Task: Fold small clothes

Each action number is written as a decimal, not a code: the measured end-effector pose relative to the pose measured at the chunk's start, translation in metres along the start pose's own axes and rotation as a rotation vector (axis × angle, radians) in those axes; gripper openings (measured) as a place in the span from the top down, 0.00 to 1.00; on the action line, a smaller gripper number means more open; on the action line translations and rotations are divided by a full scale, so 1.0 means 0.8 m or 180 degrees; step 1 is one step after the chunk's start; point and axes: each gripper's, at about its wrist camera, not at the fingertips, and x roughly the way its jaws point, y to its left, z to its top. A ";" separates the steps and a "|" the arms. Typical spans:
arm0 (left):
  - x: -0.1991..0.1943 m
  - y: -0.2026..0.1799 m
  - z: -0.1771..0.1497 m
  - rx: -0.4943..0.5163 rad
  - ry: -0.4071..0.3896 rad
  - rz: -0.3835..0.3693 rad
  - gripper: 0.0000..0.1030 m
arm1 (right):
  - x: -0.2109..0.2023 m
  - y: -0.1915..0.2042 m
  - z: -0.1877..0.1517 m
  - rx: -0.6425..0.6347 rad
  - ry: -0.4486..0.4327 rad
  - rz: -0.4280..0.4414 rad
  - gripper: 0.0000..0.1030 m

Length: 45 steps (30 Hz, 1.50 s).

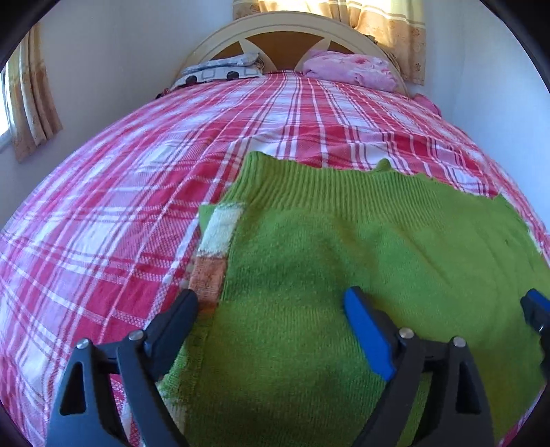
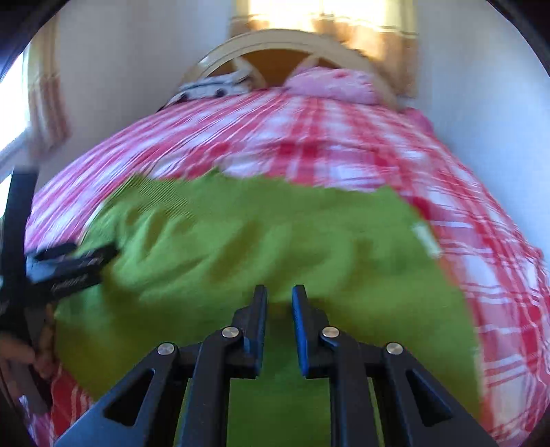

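Observation:
A green knitted sweater point(image 1: 343, 261) lies flat on the red-and-white plaid bedspread point(image 1: 137, 192), its ribbed hem toward the headboard. A striped white-and-orange sleeve point(image 1: 220, 240) pokes out from under its left edge. My left gripper point(image 1: 271, 302) hovers open over that left edge, jaws spread wide, nothing pinched. The right wrist view is motion-blurred. There my right gripper point(image 2: 280, 294) sits low over the near middle of the sweater point(image 2: 275, 240), jaws almost together with only a thin gap and no cloth seen gripped. The left gripper point(image 2: 68, 268) shows at the left, held by a hand point(image 2: 17, 350).
A pink pillow point(image 1: 350, 68) and a grey-patterned pillow point(image 1: 220, 70) lie against the arched headboard point(image 1: 285, 31). White walls flank the bed on both sides, with curtains point(image 1: 31, 103) at the left and behind the headboard. Bare bedspread stretches left of and beyond the sweater.

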 end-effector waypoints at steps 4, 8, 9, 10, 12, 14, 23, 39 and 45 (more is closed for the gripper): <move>-0.001 -0.004 -0.001 0.0046 -0.0018 0.0090 0.10 | 0.008 0.005 -0.009 -0.0010 -0.0008 -0.0050 0.85; -0.002 0.003 -0.001 -0.0028 0.0000 0.0085 0.07 | 0.008 -0.002 -0.016 0.0116 -0.0061 0.0077 0.85; -0.004 0.004 -0.002 -0.0043 0.0005 0.0086 0.07 | 0.008 -0.003 -0.015 0.0117 -0.0066 0.0077 0.85; -0.008 0.006 -0.003 -0.0079 0.0021 0.0062 0.07 | 0.007 -0.001 -0.016 0.0108 -0.0075 0.0066 0.84; -0.018 0.014 -0.007 -0.0194 0.0052 -0.0064 0.08 | 0.006 0.000 -0.016 0.0093 -0.0085 0.0044 0.84; -0.036 0.030 -0.018 -0.0395 0.0121 -0.0279 0.08 | 0.006 -0.001 -0.016 0.0094 -0.0092 0.0042 0.84; -0.113 0.087 -0.118 -0.1256 -0.0035 -0.0598 0.15 | 0.005 -0.013 -0.017 0.0236 -0.0117 0.0200 0.84; -0.049 0.103 -0.071 -0.1986 -0.0010 -0.1348 0.00 | 0.005 -0.014 -0.017 0.0247 -0.0118 0.0213 0.83; -0.017 0.093 -0.020 -0.1763 0.0011 -0.1551 0.02 | 0.005 -0.014 -0.018 0.0246 -0.0119 0.0212 0.83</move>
